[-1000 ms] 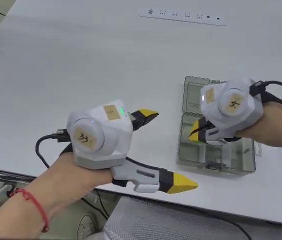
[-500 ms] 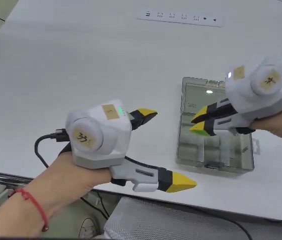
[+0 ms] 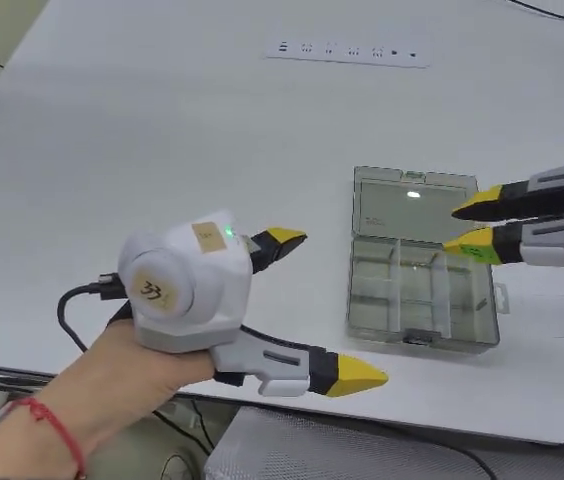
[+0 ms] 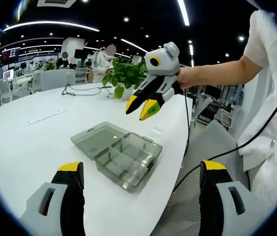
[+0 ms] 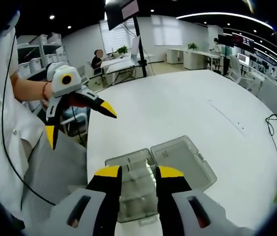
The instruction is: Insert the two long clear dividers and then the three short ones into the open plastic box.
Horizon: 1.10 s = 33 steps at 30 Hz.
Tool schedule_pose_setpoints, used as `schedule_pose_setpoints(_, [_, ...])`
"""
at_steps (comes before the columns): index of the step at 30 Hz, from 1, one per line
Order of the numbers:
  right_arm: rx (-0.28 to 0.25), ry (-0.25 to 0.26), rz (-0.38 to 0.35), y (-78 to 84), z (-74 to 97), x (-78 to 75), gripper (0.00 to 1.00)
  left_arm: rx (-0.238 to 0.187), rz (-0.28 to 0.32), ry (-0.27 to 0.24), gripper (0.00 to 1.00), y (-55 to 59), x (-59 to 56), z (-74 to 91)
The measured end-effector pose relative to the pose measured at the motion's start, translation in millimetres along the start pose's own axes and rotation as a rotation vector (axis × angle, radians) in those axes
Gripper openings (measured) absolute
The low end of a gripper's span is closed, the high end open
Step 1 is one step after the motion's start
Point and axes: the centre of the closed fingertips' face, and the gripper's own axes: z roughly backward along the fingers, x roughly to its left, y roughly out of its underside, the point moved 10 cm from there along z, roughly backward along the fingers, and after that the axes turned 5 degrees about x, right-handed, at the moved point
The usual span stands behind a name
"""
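1. Currently the left hand-held gripper (image 3: 322, 306) hovers over the near edge of the table (image 3: 162, 130), jaws spread wide with nothing between them.
2. The right hand-held gripper (image 3: 465, 227) hangs above the right side of the plastic box (image 3: 372, 285), jaws a narrow gap apart and empty.
3. The plastic box sits on the table close to its front edge, with the lid (image 3: 412, 200) laid open flat behind the tray. A grid of dividers (image 3: 395, 280) stands inside; I cannot confirm all 5.
4. Judgement: insertion looks finished or nearly so.
5. Risk: a divider may be riding high in its slots. Clear plastic against clear plastic would hide this, and the lid would then jam.
6. Risk: the box looks light and the table is smooth, so a nudge from a pointed jaw tip could skate it toward the edge.
7. Materials: the box and dividers are smoky-clear rigid plastic with thin flat walls. The table is matte white. The jaw tips are yellow, tapered and hard-looking, so probably a poor grip on slick strips.
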Motion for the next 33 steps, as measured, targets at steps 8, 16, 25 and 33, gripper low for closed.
schedule_pose_setpoints(8, [0.057, 0.047, 0.003, 27.6, 29.6, -10.5, 0.34, 0.001, -0.004, 0.002, 1.00, -1.7, -0.4, 1.5])
schedule_pose_setpoints(16, [0.179, 0.045, 0.070, 61.6, 41.3, -22.6, 0.41, 0.005, 0.002, 0.003, 1.00, -1.9, 0.1, 1.4])
schedule_pose_setpoints(25, [0.365, 0.020, 0.182, 94.5, 34.4, -29.5, 0.48, 0.001, 0.019, 0.006, 0.99, -2.4, 2.7, 0.2])
schedule_pose_setpoints(33, [0.529, -0.011, 0.326, 126.6, 16.2, -36.6, 0.51, 0.007, 0.028, 0.006, 0.99, -1.9, 5.0, -0.3])
